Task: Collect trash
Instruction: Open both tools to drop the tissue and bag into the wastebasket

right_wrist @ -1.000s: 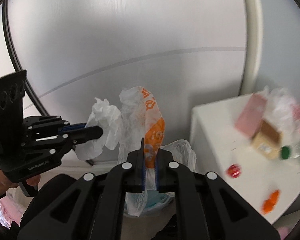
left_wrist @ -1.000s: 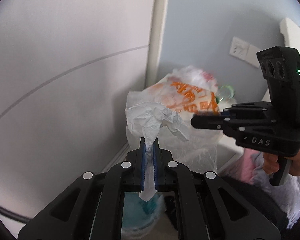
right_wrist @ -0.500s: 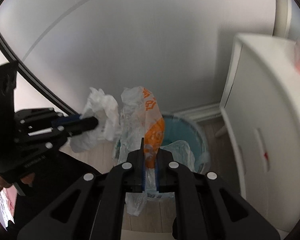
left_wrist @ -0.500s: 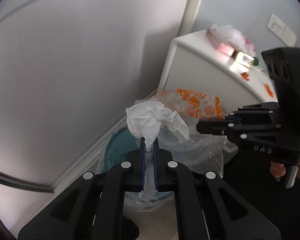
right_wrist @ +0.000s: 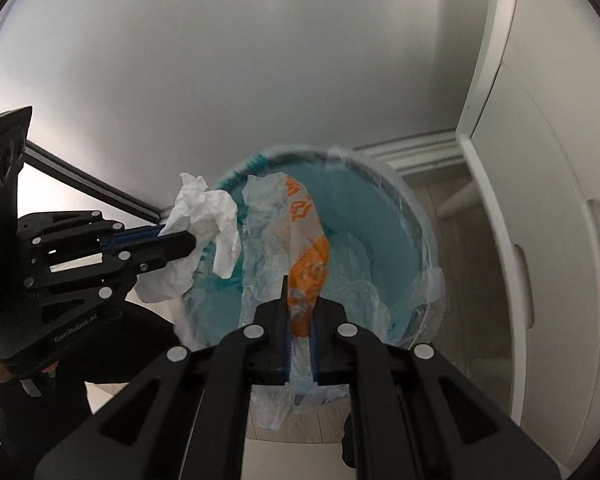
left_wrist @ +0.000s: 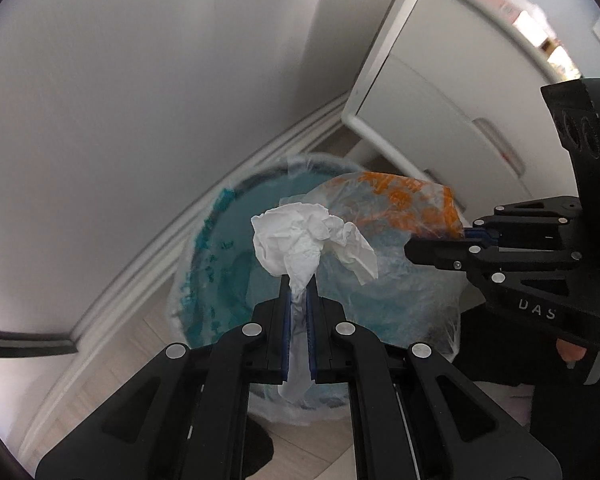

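Left wrist view: left tool (left_wrist: 299, 280) clamps crumpled tissue (left_wrist: 308, 236) above the lined bin (left_wrist: 204, 248). Right tool (right_wrist: 299, 292) clamps an orange-printed plastic bag (right_wrist: 306, 248) over it.

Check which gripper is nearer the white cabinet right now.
Right. The right gripper, clamping the orange-printed plastic bag over the teal bin, is on the white cabinet's side; the left gripper, holding the crumpled tissue, is at the bin's far edge.
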Demonstrator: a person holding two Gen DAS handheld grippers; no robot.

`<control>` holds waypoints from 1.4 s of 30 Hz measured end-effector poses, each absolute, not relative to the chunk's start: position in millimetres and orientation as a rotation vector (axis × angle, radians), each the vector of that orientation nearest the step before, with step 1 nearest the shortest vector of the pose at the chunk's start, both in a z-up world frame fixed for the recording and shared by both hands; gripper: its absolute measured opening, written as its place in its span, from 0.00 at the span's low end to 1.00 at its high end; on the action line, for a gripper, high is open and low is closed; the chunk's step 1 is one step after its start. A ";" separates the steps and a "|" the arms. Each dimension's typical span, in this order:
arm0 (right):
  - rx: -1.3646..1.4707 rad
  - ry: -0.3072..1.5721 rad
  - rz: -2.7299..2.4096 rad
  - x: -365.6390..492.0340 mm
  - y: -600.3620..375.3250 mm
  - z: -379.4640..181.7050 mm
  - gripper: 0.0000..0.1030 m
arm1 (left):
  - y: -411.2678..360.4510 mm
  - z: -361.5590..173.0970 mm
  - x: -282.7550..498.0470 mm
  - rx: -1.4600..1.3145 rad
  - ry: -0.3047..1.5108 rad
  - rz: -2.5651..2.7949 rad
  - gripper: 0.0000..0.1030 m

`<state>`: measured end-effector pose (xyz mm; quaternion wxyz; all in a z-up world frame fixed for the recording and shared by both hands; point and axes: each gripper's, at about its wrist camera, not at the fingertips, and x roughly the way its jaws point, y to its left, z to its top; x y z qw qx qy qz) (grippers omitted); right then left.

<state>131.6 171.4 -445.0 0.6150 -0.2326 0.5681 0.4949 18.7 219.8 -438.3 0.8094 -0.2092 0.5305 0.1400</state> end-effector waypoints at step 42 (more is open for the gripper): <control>-0.513 1.027 1.169 128.2 148.3 -368.9 0.92 | 219.4 -403.4 15.0 -0.293 1.029 0.336 0.94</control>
